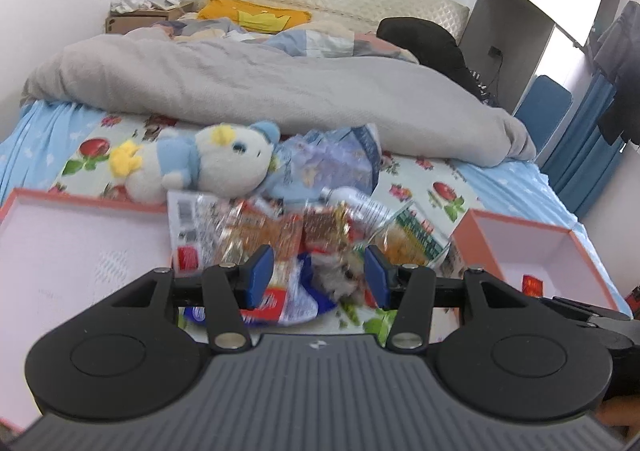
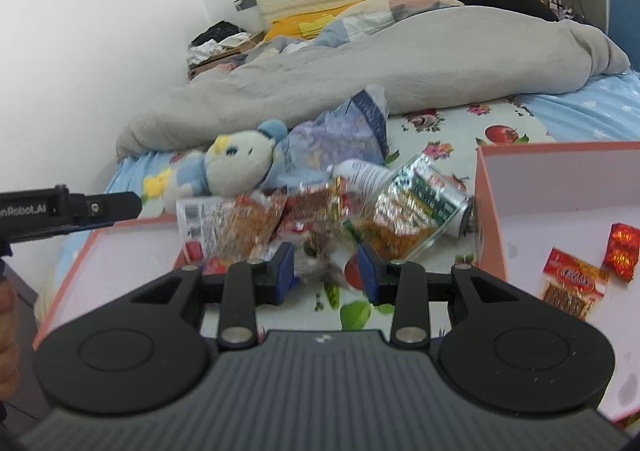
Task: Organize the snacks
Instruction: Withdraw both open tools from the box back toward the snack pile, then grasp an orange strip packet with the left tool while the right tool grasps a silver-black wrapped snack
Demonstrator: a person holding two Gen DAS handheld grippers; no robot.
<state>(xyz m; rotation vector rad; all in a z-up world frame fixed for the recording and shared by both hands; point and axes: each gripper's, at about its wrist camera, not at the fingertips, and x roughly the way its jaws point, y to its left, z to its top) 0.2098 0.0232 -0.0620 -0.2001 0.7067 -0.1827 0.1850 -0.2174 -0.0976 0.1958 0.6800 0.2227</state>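
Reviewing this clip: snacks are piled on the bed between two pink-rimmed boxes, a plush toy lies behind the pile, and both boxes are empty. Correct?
Not quite. The right box is not empty: the right wrist view shows red snack packets inside it. The rest holds.

Bright even daylight, motion blur on snacks (image 1: 304,235), fisheye-bent edges
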